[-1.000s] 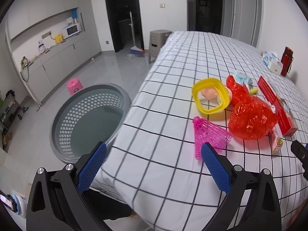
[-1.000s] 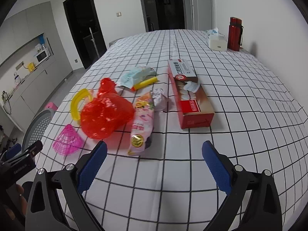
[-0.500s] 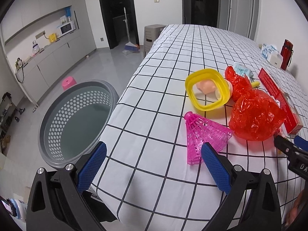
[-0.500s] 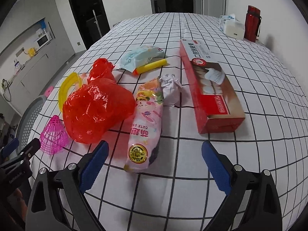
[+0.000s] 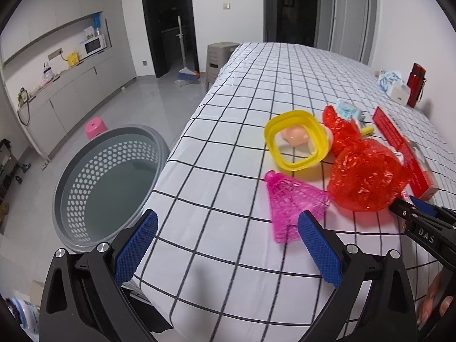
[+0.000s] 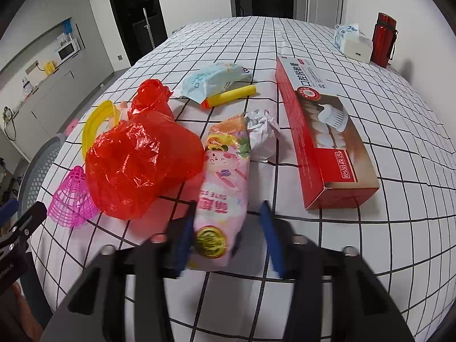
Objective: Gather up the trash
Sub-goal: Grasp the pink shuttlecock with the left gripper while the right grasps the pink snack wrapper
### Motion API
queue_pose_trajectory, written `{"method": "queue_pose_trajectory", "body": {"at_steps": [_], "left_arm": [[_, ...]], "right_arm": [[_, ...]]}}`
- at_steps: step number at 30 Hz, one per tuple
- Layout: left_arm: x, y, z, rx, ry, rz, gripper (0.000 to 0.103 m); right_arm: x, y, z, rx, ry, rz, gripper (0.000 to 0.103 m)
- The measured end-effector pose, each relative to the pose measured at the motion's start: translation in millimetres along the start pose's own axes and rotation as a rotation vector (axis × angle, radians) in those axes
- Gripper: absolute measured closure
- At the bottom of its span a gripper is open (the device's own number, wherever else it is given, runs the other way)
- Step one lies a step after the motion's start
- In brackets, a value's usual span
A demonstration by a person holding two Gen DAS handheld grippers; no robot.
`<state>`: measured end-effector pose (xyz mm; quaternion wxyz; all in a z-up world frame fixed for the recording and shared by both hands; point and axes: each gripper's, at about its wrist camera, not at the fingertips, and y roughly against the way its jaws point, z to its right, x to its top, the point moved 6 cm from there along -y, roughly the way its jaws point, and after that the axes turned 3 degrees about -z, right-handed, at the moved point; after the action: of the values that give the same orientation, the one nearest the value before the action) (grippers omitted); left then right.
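Trash lies on the checked tablecloth (image 6: 399, 228). A pink snack packet (image 6: 225, 182) lies between the fingers of my right gripper (image 6: 228, 236), whose jaws are narrowing around its near end with a gap on the right side. A red plastic bag (image 6: 139, 159) lies left of it, also in the left wrist view (image 5: 367, 176). A pink shuttlecock (image 5: 290, 199) lies just ahead of my open, empty left gripper (image 5: 225, 245). A grey perforated basket (image 5: 105, 182) stands on the floor left of the table.
A yellow ring-shaped lid (image 5: 296, 139), a crumpled paper ball (image 6: 262, 131), a red box (image 6: 322, 131), a wipes pack (image 6: 216, 79) and a yellow tube (image 6: 230, 97) lie on the table. A tissue box (image 6: 353, 40) and red bottle (image 6: 384, 40) stand far right.
My right gripper moved forward over the pink snack packet and its jaws have narrowed around it. My left gripper moved right, closer to the pink shuttlecock.
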<state>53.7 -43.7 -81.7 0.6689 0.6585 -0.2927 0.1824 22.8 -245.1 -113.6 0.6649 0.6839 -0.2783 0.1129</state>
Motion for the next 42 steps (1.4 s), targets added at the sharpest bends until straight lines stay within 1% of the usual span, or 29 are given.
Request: {"method": "queue_pose_trajectory", "body": {"at_steps": [3, 8, 10, 12, 15, 19, 20, 21, 22, 25, 27, 28, 29, 30, 33, 37, 42], "left_arm": [[0.1, 0.5, 2.7, -0.009, -0.005, 0.005, 0.006], [-2.9, -2.5, 10.4, -0.045, -0.024, 0.002, 0.006], [-4.4, -6.0, 12.6, -0.042, -0.031, -0.002, 0.006], [-5.1, -11.2, 14.7, -0.024, -0.040, -0.003, 0.006], [-5.6, -26.2, 19.5, -0.001, -0.055, -0.026, 0.006], [-2.5, -39.4, 24.1, -0.008, -0.053, -0.034, 0.007], [-0.9, -40.9, 25.3, -0.011, -0.055, -0.039, 0.010], [0.7, -41.0, 26.6, -0.021, -0.055, -0.038, 0.019], [2.7, -40.8, 26.9, -0.030, -0.049, -0.037, 0.023], [5.7, -44.3, 26.6, -0.045, -0.032, -0.056, 0.043], [5.5, -47.5, 27.4, -0.061, -0.025, -0.073, 0.065], [5.8, -46.5, 28.0, -0.084, -0.017, -0.071, 0.073], [5.6, -45.6, 28.3, -0.090, -0.015, -0.071, 0.087], [5.2, -44.6, 28.3, -0.092, -0.015, -0.069, 0.092], [5.3, -38.0, 24.1, -0.110, 0.002, -0.052, 0.097], [6.2, -23.9, 15.6, -0.111, 0.009, -0.022, 0.098], [7.6, -7.9, -1.8, -0.104, 0.021, 0.014, 0.098]], "right_arm": [[-0.7, 1.0, -0.2, 0.023, -0.004, 0.004, 0.078], [-2.1, 8.1, 0.3, 0.066, -0.014, 0.022, 0.079], [-2.0, 12.0, 2.6, 0.082, -0.025, 0.029, 0.079], [-1.9, 17.2, 5.7, 0.099, -0.041, 0.040, 0.079], [-2.4, 25.2, 10.1, 0.108, -0.057, 0.061, 0.079], [-4.0, 30.0, 14.3, 0.120, -0.067, 0.067, 0.079], [-5.0, 31.2, 15.0, 0.124, -0.069, 0.068, 0.079], [-6.8, 32.1, 14.3, 0.126, -0.070, 0.069, 0.079], [-8.0, 32.8, 14.1, 0.128, -0.071, 0.069, 0.079], [-9.4, 34.2, 13.4, 0.138, -0.067, 0.066, 0.079], [-9.0, 34.8, 13.1, 0.140, -0.063, 0.066, 0.079], [-9.5, 35.3, 12.4, 0.141, -0.061, 0.066, 0.079], [-9.7, 35.8, 11.8, 0.141, -0.060, 0.066, 0.079], [-10.4, 37.2, 10.6, 0.141, -0.057, 0.068, 0.079], [-10.8, 41.5, 8.6, 0.139, -0.054, 0.075, 0.079], [-9.1, 51.2, 4.6, 0.135, -0.050, 0.094, 0.079], [-4.5, 66.1, -11.0, 0.140, -0.028, 0.118, 0.079]]}}
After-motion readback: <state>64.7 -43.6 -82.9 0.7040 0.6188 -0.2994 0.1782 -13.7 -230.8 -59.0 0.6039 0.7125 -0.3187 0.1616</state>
